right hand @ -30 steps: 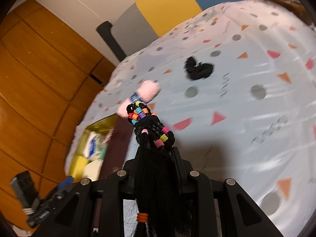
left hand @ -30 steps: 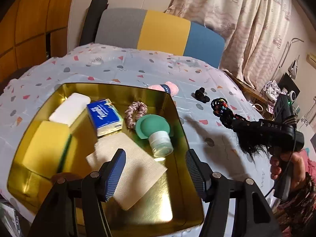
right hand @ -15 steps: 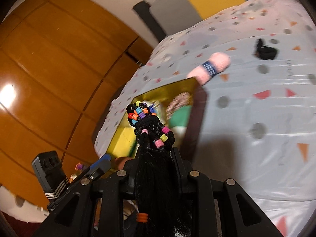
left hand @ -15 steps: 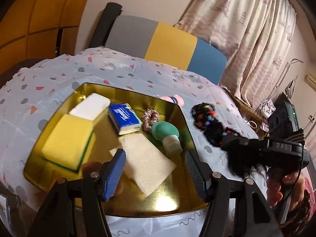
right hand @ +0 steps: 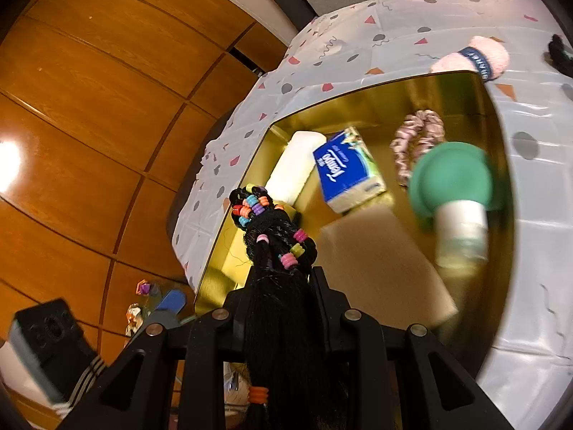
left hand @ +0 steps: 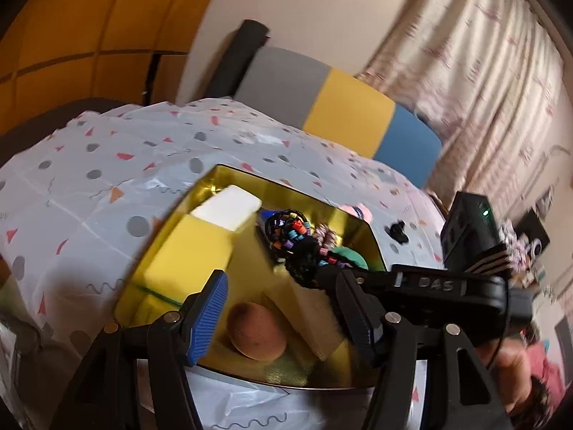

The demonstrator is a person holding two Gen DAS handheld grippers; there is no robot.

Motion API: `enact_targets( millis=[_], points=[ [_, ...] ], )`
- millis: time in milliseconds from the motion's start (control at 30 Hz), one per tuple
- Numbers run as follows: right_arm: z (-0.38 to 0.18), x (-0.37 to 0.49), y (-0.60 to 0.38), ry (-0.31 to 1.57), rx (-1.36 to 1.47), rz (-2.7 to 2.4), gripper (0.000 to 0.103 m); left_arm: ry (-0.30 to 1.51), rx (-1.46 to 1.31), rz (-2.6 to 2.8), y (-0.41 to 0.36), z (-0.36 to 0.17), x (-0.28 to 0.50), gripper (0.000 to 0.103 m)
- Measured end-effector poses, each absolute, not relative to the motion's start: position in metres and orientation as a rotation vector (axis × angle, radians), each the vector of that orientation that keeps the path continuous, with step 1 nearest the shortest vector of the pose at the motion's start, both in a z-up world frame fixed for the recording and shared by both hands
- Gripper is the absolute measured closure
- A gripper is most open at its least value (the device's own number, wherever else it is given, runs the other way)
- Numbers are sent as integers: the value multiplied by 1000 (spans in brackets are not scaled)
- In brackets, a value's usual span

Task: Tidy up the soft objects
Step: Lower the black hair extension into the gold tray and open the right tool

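Patterned tablecloth covers the table, gold tray sits on it. In the tray: yellow sponge, beige cloth, white block, blue tissue pack, green-capped jar, pink scrunchie, brown egg-shaped item. Right gripper clamps a black beaded hair bundle, held over the tray's near-left part, above the contents. Left gripper spread wide, empty, low at the tray's near edge. Left view: bundle blocks the tissue pack and most of the jar; right view shows both plainly. Pink fuzzy item and small black item lie on cloth past the tray.
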State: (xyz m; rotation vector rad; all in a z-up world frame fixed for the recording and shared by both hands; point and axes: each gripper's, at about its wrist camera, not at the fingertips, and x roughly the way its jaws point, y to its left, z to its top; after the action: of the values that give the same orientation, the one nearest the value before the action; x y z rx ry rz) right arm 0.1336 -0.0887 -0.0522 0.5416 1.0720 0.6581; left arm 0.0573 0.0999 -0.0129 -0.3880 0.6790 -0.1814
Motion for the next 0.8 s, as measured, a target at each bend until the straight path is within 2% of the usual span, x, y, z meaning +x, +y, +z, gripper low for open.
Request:
enact_targets(
  millis=[233,367,400,800],
  points=[
    [-64,159,-66,1076,578,556,72,702,-418,-164,104,-19,59,39],
    [-63,164,-61,1064,536,521,55,699,-404,-163,101,-19,58,39],
    [-62,164,-61,1052,526,520,53,699,-403,-162,101,-19,57,39],
    [-31,131,-94,914,208,464,53,759,-324,-174,83,-27,59,39]
  ],
)
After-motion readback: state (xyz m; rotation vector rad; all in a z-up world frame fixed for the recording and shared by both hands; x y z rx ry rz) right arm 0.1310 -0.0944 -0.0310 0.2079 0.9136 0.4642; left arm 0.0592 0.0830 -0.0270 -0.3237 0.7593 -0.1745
